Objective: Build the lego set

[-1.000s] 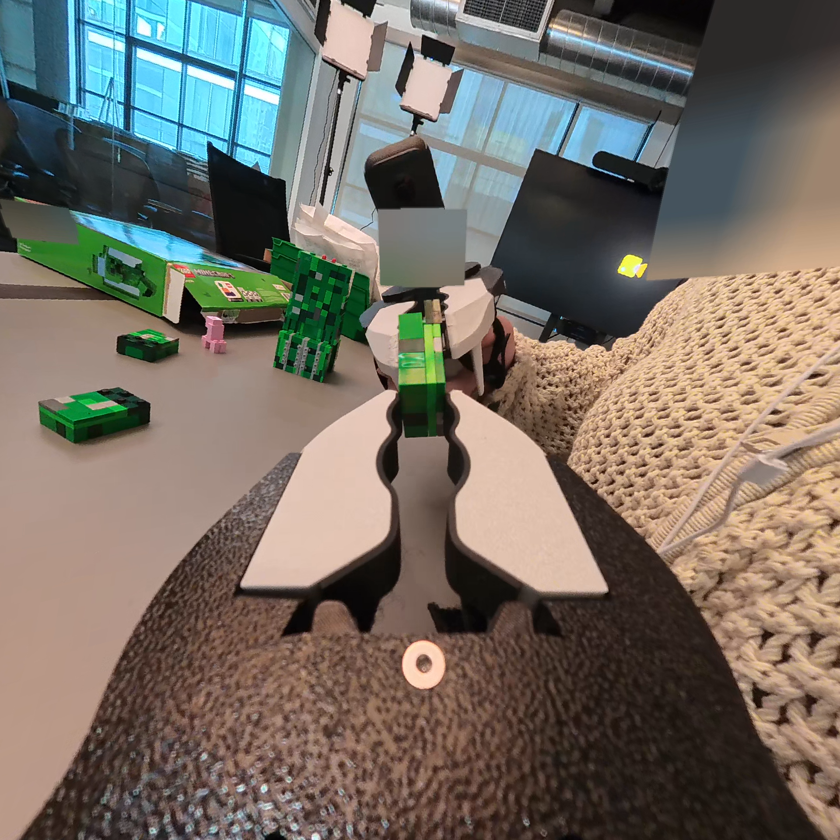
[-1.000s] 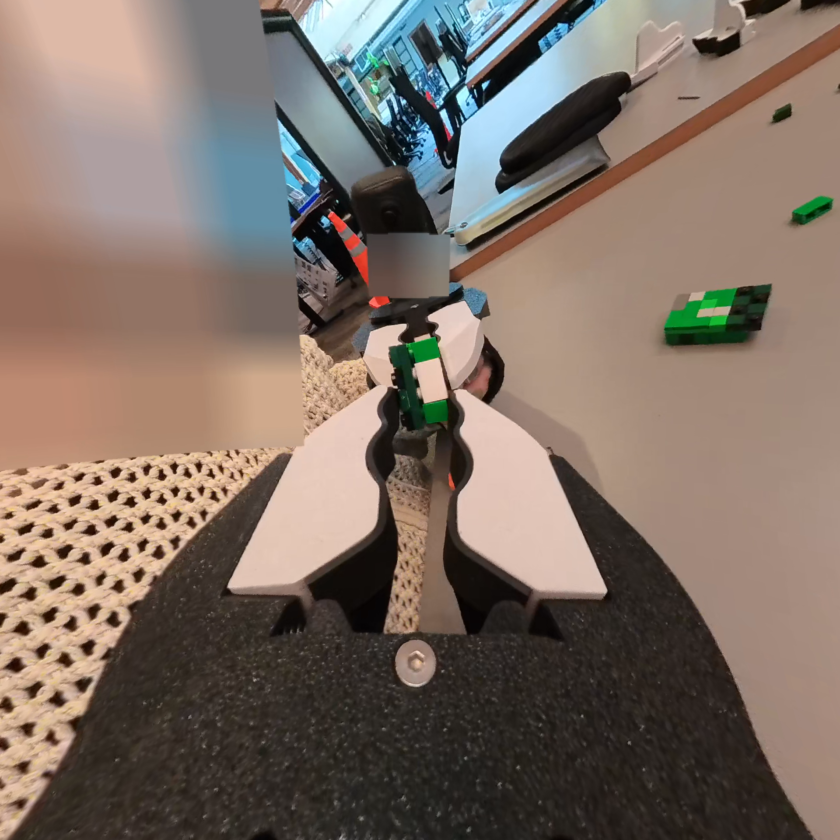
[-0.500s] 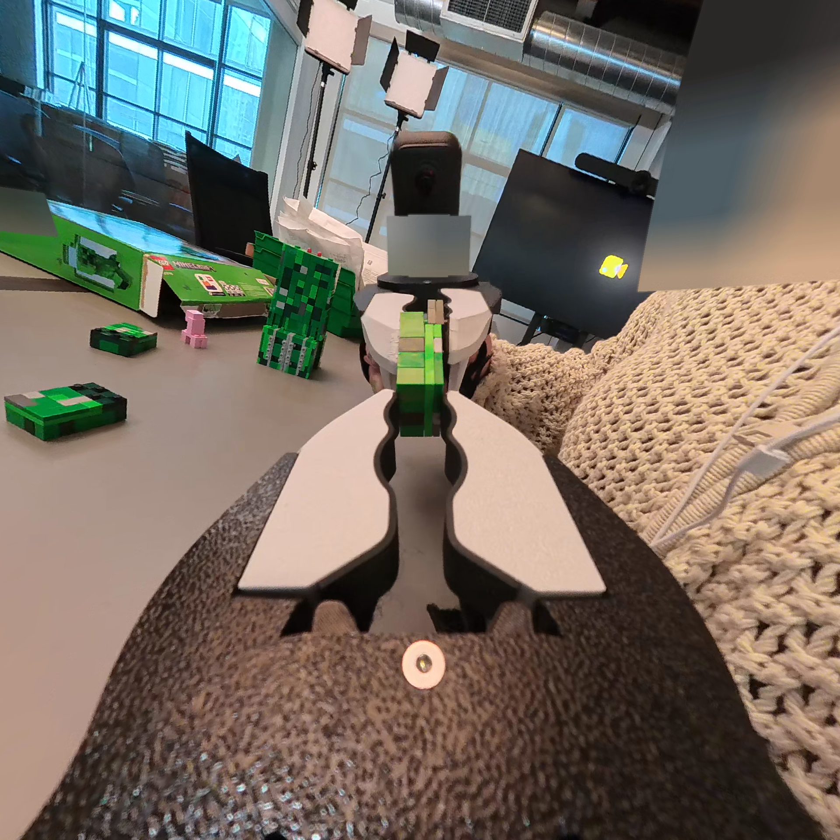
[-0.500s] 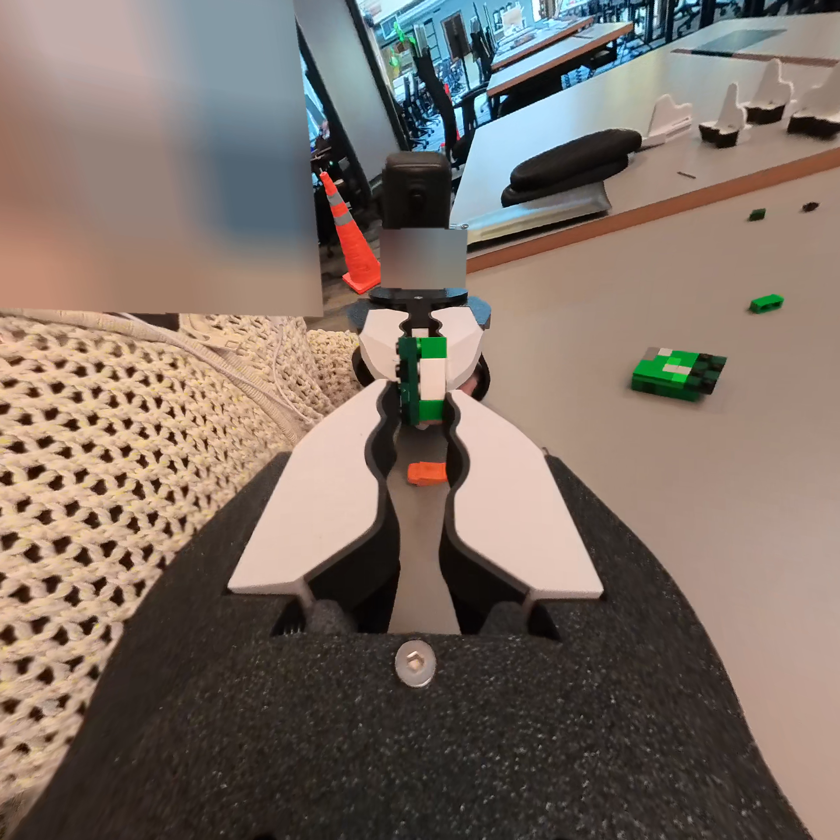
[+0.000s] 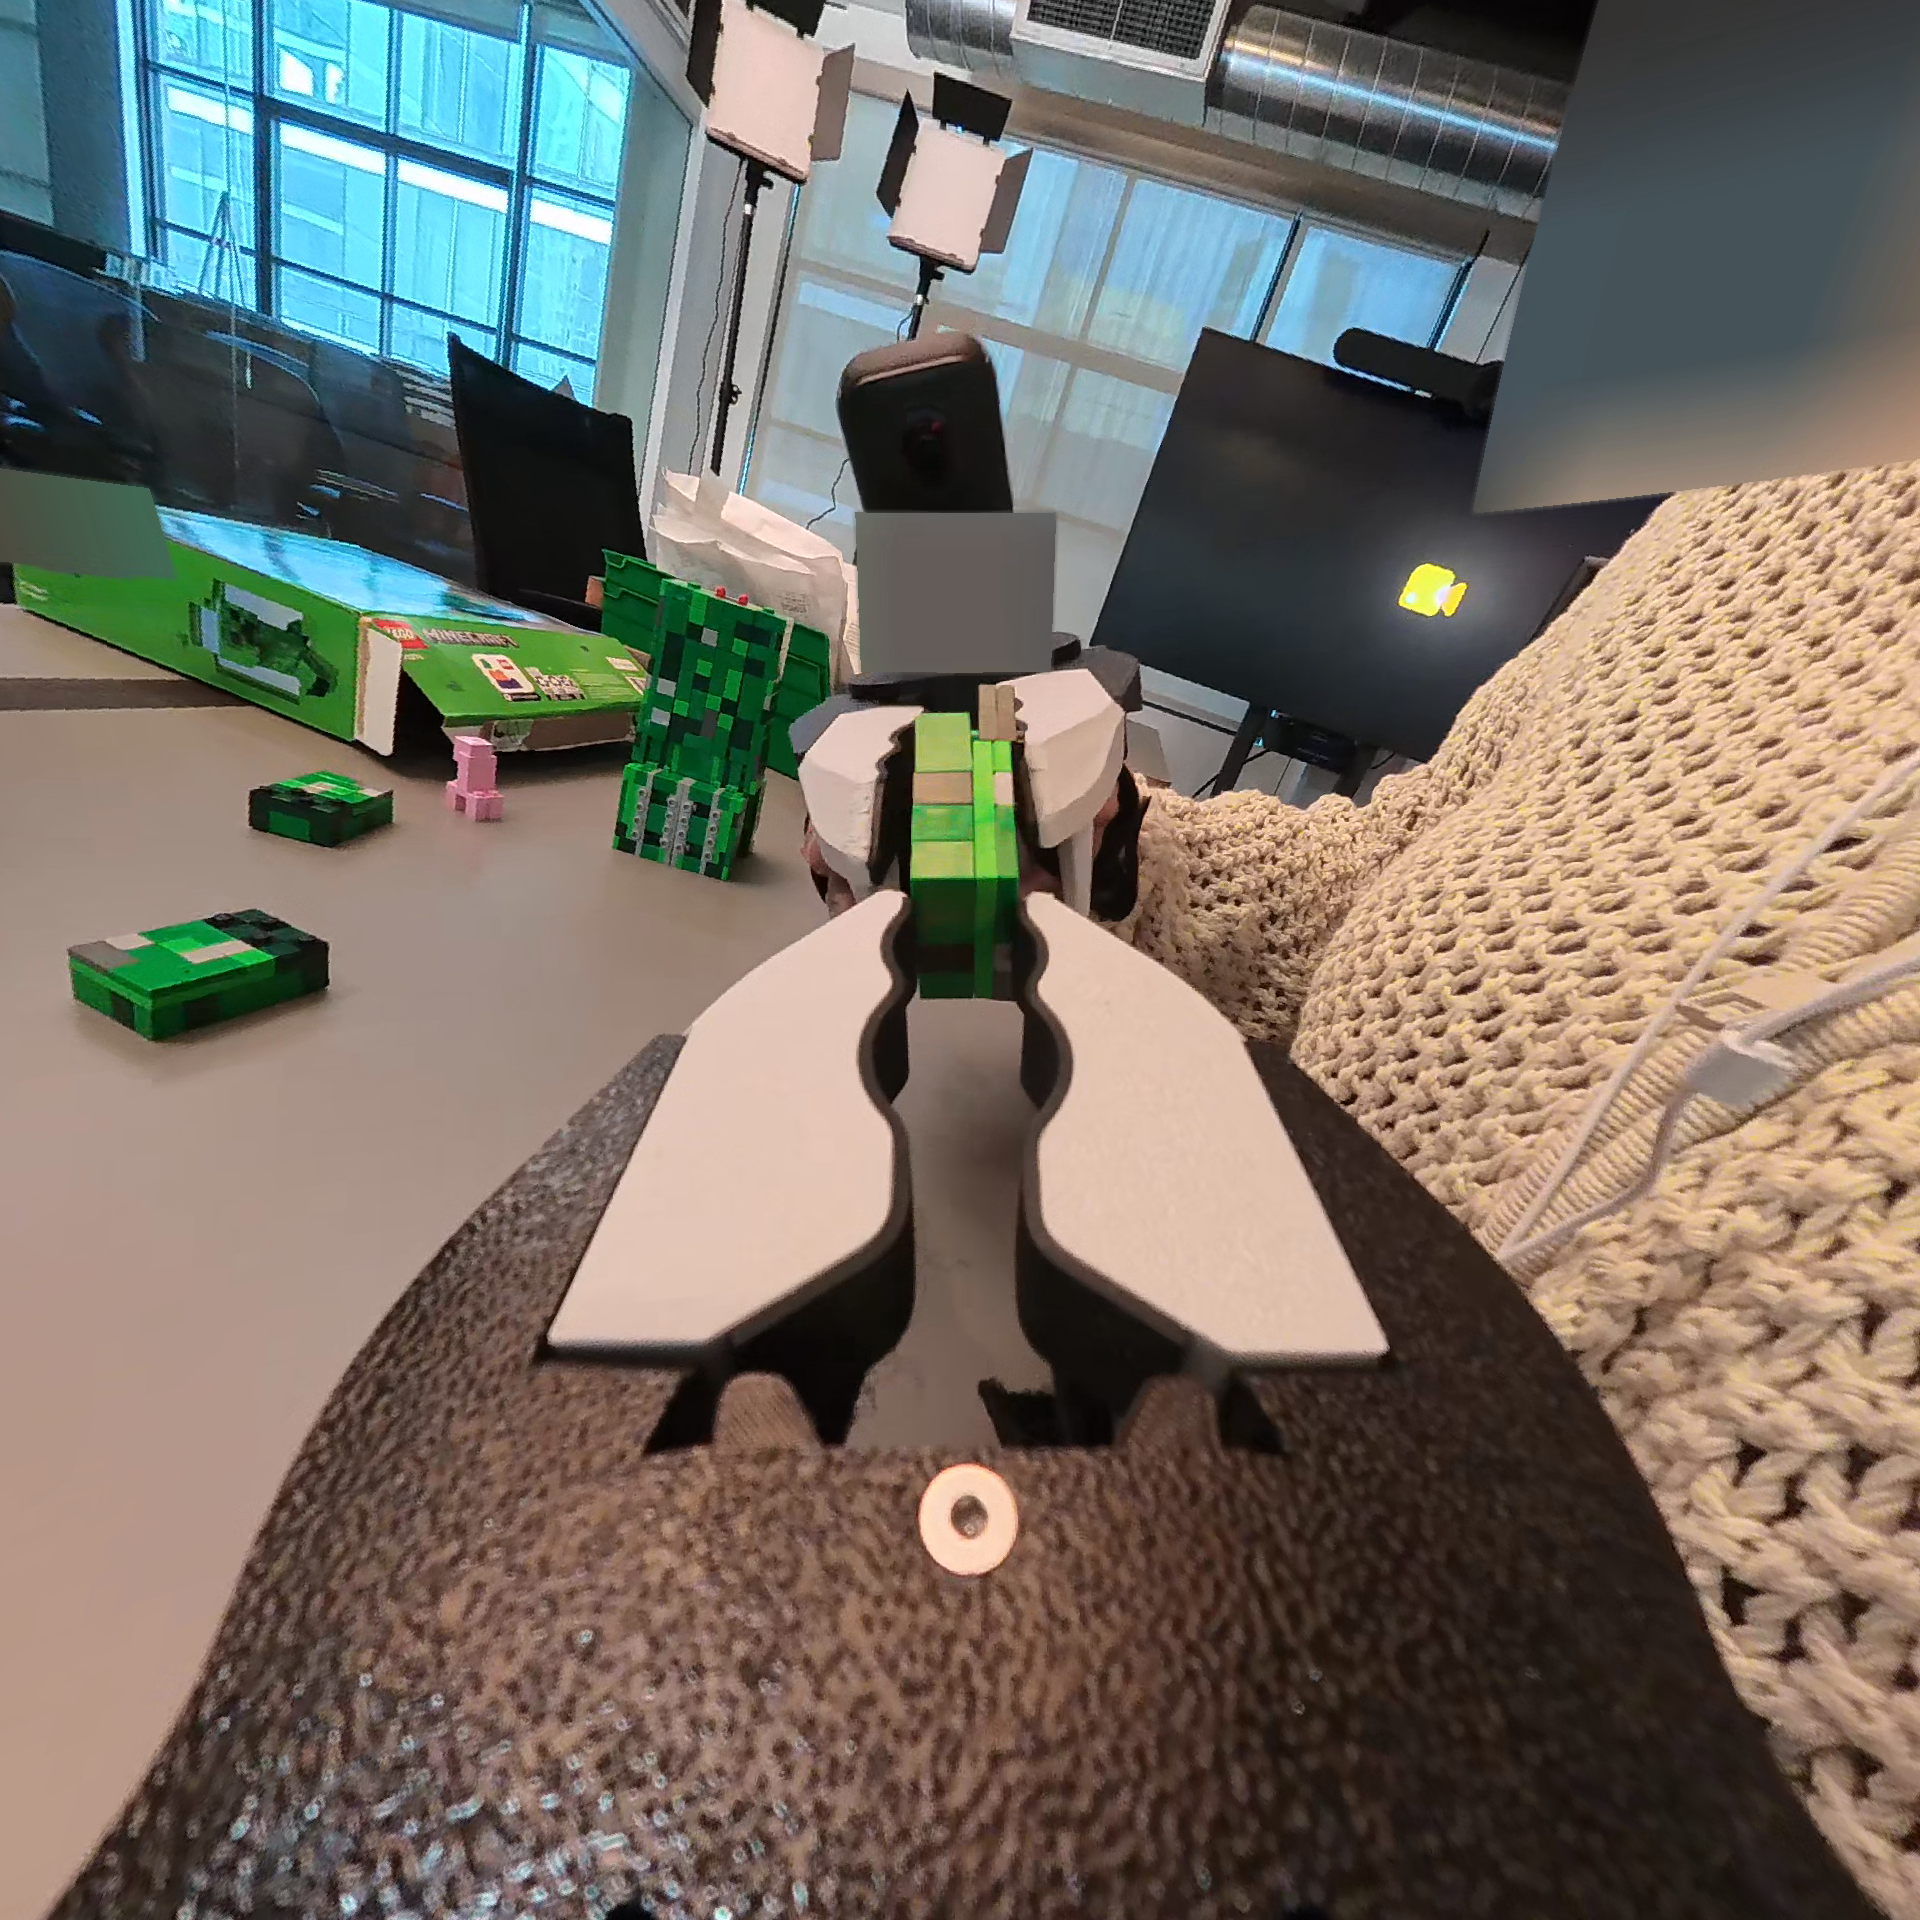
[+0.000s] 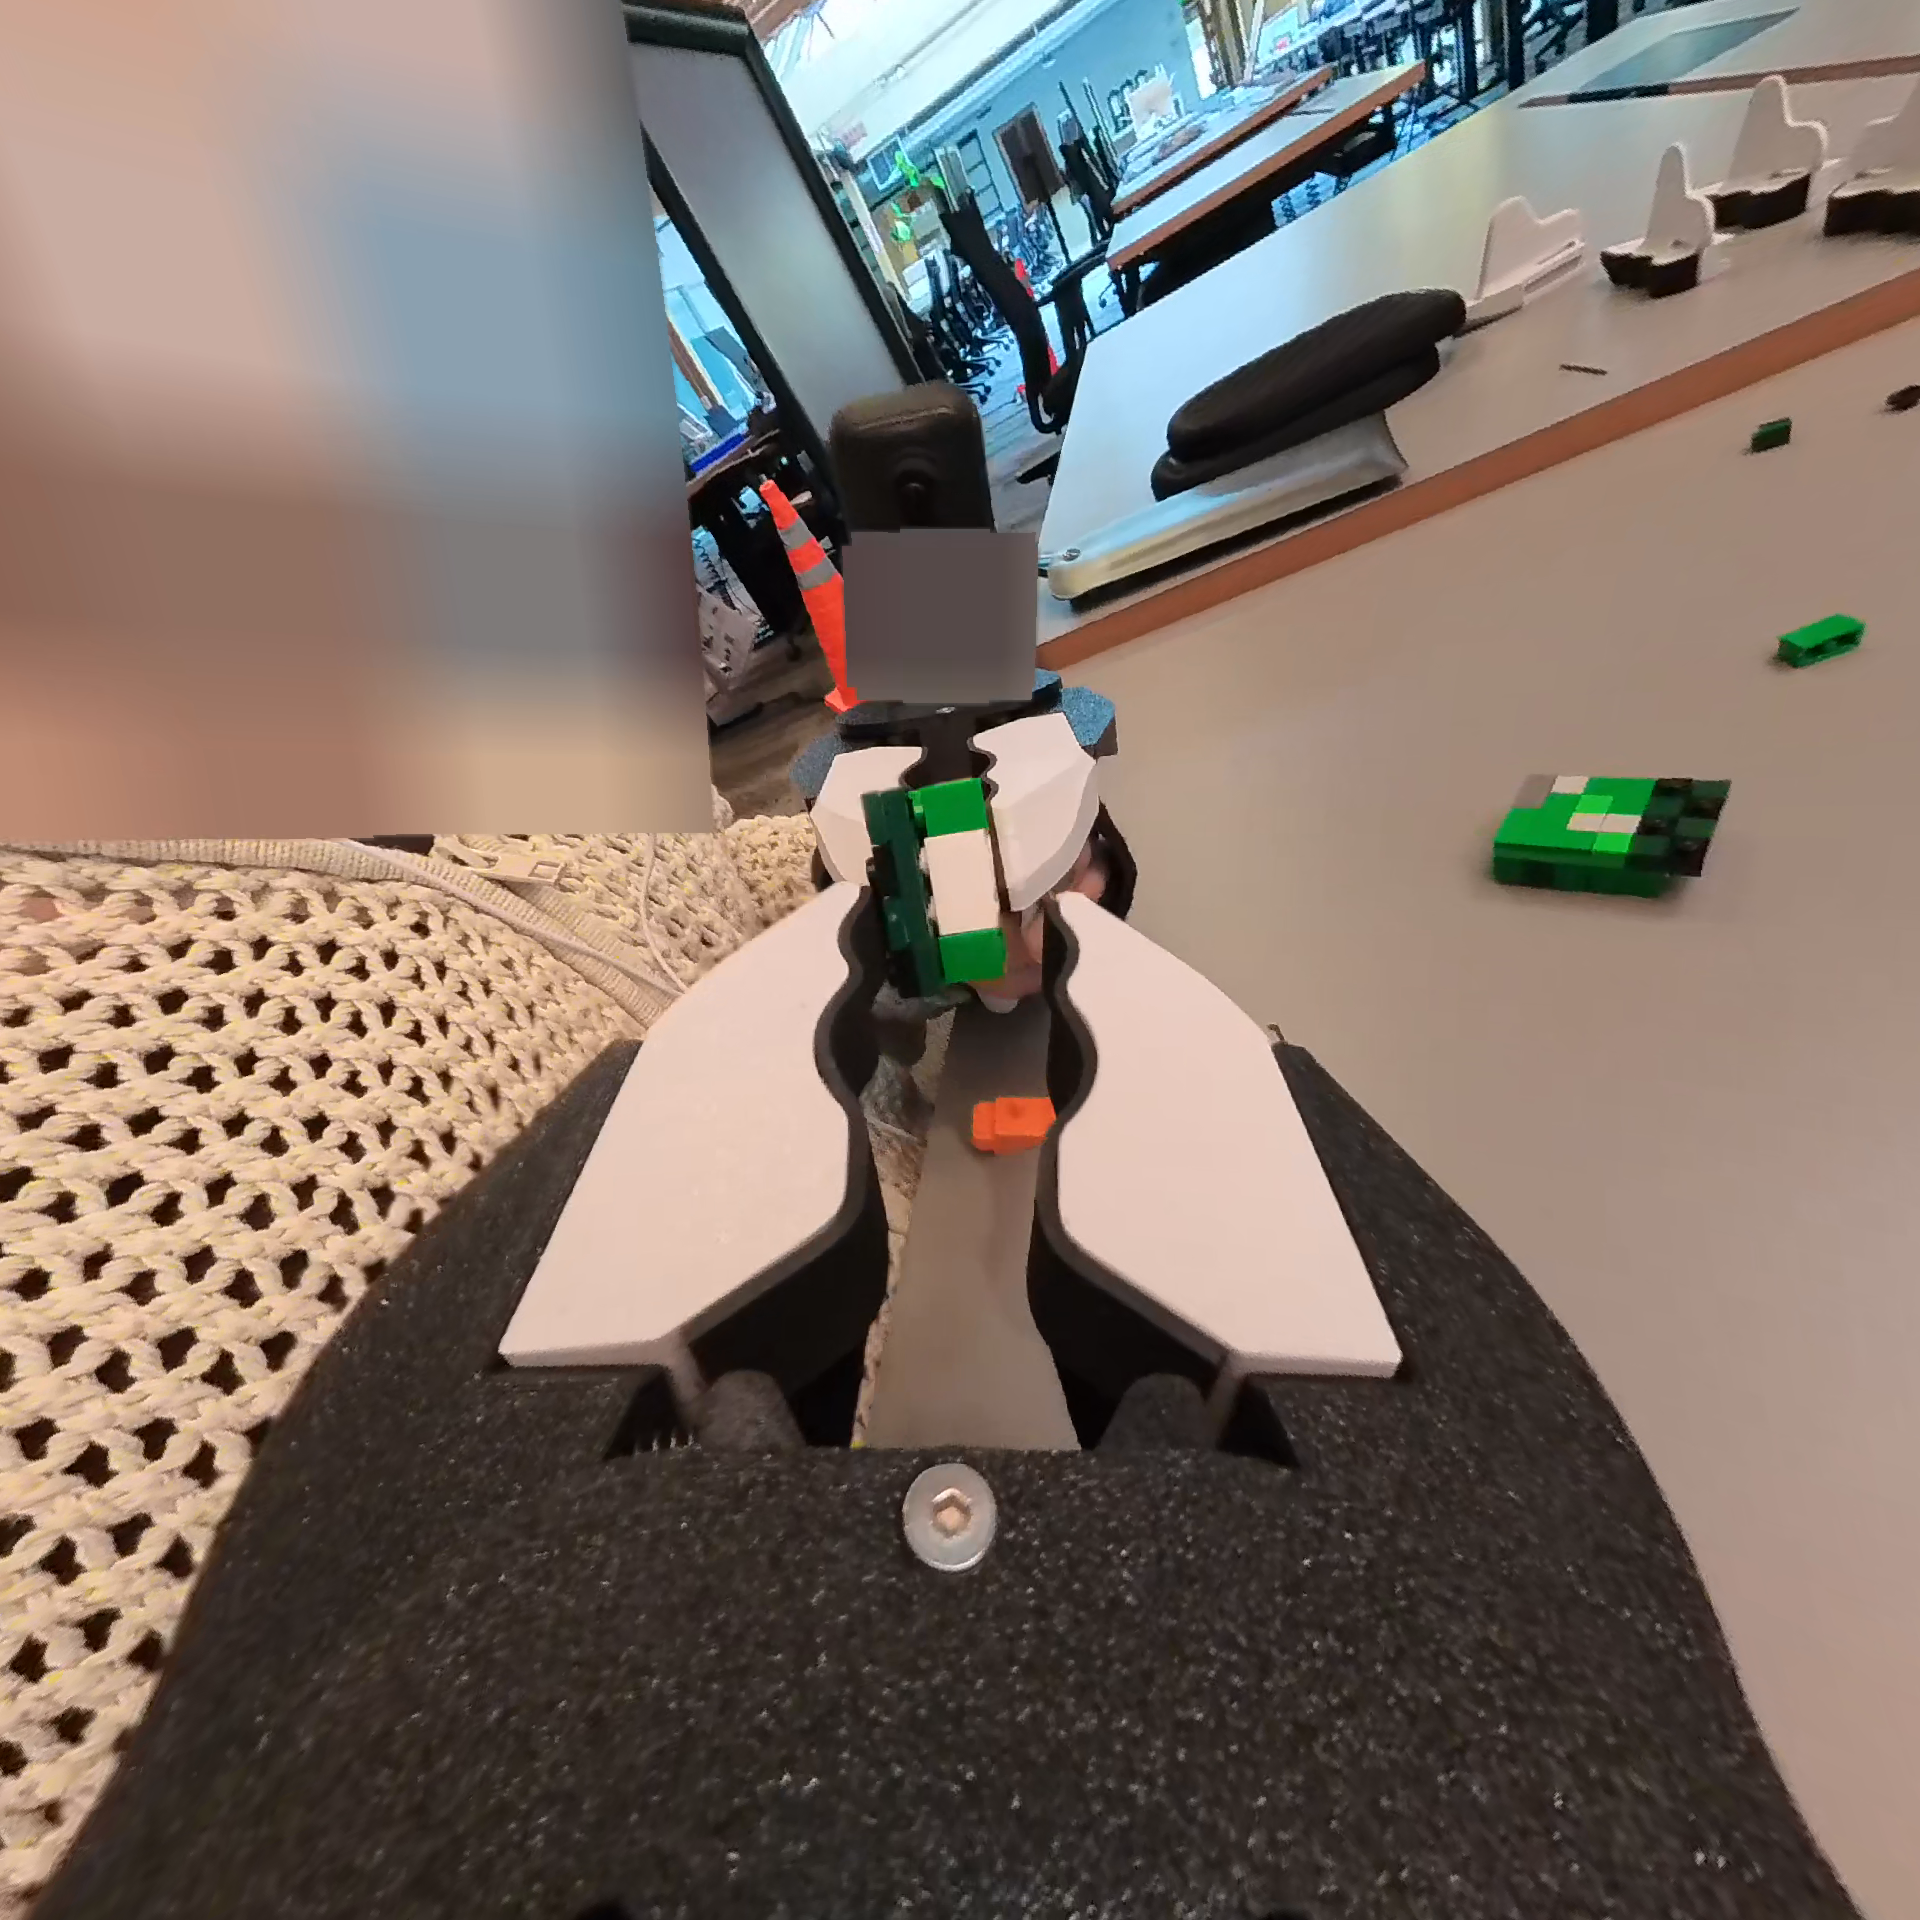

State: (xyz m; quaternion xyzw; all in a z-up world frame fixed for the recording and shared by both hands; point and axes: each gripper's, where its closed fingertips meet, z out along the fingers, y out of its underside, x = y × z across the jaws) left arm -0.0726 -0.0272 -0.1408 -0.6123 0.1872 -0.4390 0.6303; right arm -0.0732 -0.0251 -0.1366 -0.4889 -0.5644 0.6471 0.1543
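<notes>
Both views bright, daylight dominant. Left wrist view: light enters through the large windows [image 5: 395, 218] at far left and far centre; two panel lights [image 5: 862, 114] on stands add to it. Soft, short shadows under the green brick slab [image 5: 197, 971] on the worktop [image 5: 312, 1195]. Mild glare on the panes. Strong wide-angle bending toward the edges (window bars curve). Near gripper housing slightly soft at the bottom. Right wrist view: even light, far room sharp, worktop [image 6: 1558, 1143] matte, no hot spots.

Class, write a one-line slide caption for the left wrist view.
Both grippers pinch one green brick assembly above the table, built figure behind.
</notes>
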